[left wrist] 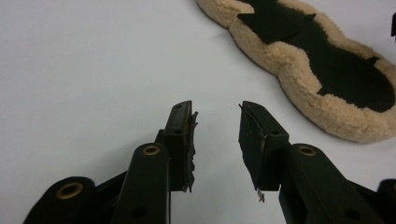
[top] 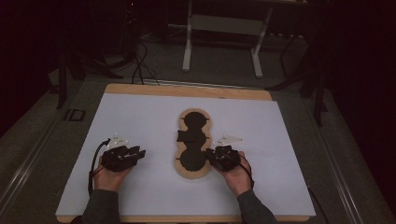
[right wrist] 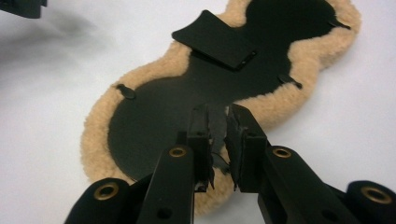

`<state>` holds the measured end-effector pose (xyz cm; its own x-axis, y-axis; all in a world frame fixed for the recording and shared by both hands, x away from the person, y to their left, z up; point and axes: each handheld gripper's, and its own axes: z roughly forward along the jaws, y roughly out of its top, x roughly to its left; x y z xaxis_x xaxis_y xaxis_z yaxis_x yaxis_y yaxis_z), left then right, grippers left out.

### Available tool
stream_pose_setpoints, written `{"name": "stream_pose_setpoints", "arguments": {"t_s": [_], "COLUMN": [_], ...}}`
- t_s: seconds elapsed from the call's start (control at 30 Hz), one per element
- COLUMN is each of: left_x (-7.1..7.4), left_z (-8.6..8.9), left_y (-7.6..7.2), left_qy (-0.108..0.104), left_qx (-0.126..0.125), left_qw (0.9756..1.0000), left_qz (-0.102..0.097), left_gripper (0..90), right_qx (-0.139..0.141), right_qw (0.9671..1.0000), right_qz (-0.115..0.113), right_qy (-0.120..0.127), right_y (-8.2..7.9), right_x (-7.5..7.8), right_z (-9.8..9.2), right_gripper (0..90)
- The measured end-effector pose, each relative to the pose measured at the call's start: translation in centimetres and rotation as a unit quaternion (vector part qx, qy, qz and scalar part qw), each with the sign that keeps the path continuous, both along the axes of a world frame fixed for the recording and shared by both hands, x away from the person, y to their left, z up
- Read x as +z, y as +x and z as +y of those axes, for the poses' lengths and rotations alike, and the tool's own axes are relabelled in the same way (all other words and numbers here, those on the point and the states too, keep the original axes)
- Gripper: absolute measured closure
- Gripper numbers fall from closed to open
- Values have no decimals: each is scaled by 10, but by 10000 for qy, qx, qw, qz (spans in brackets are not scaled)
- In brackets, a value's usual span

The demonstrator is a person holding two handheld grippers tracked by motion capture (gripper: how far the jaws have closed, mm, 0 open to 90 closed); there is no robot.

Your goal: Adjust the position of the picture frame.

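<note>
While both hands rest low on the sheet:
Table sheet (top: 140, 116): white, covers the board.
Fleece pad (top: 192, 170): peanut-shaped, tan rim, black face, mid-table.
Right gripper (top: 215, 157): at pad's near lobe; jaws narrowed over its edge, contact unclear.
Left gripper (top: 138, 153): jaws apart, empty, well left of pad.
Flap (right wrist: 215, 39): black, at pad's waist.

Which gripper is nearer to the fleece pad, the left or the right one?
Right. The right gripper has its fingers over the fleece pad edge; the left gripper hovers apart, over bare table.
</note>
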<state>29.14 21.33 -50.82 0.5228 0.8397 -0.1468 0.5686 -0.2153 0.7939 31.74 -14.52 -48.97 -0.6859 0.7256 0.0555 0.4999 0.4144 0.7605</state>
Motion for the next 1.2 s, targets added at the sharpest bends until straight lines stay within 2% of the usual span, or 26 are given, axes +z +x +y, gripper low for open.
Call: {"name": "stream_pose_setpoints", "arguments": {"t_s": [0.13,0.3,0.5,1.2], "left_x": [0,-1,-1,0], "left_z": [0,0,1,4], "left_y": [0,0,-1,-2], "left_qy": [-93,-66,-1,1], "left_qx": [33,38,61,153], "left_qw": [9999,10000,10000,9998], "left_qz": [-26,-10,-15,-96], "left_gripper": [634,646,649,645], "right_qx": [116,194,245,434], "right_qw": [9999,9998,9996,9986], "right_qz": [4,-8,34,66], "right_qy": [-21,-94,-150,-289], "right_y": [1,3,5,12], "right_x": [1,0,-1,-6], "right_z": [8,16,25,60], "right_gripper": [839,897,900,900]}}
